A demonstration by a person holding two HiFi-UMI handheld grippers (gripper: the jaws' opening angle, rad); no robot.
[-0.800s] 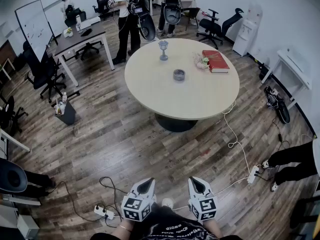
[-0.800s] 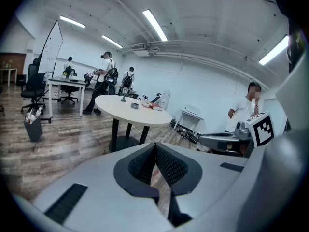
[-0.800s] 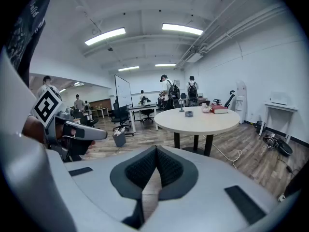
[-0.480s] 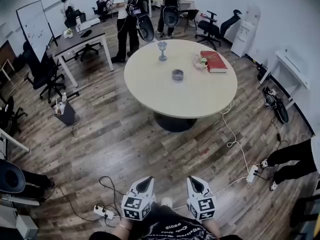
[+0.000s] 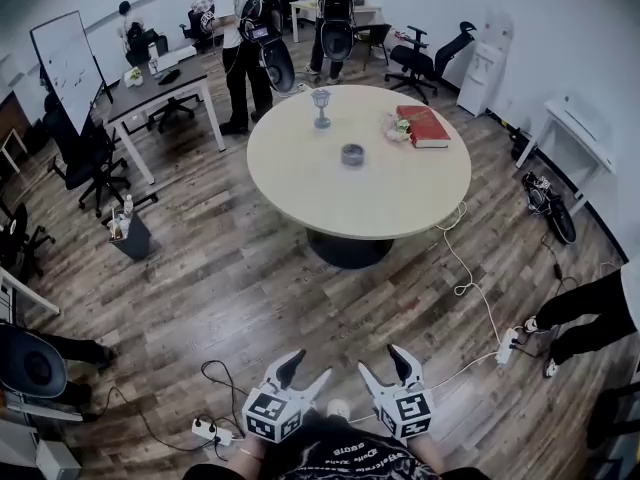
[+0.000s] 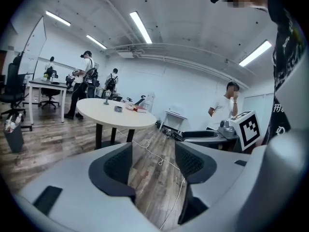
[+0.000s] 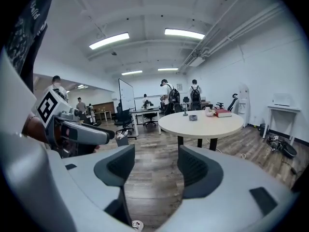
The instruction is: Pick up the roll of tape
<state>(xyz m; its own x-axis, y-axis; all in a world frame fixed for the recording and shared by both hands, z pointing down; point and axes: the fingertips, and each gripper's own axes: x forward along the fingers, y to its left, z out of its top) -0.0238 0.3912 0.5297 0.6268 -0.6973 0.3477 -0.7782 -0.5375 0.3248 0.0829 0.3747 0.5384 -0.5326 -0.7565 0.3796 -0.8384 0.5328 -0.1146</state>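
The roll of tape (image 5: 352, 154) is a small grey ring lying flat near the middle of the round beige table (image 5: 300, 173), far ahead of me. It shows small and distant in the left gripper view (image 6: 118, 108) and the right gripper view (image 7: 193, 117). My left gripper (image 5: 305, 370) and right gripper (image 5: 385, 366) are held side by side close to my body at the bottom of the head view, over the wooden floor. Both stand open with nothing between the jaws, as their own views confirm for the left gripper (image 6: 153, 161) and the right gripper (image 7: 153, 166).
A goblet (image 5: 321, 107), a red book (image 5: 424, 126) and a small bunch of flowers (image 5: 397, 128) share the table. White cables and power strips (image 5: 208, 429) (image 5: 507, 348) lie on the floor. Two people (image 5: 238, 38) stand behind the table; someone's legs (image 5: 590, 303) are at right. A desk and office chairs stand at left.
Both grippers' jaws have spread from shut to open. The people behind the table have shifted slightly.
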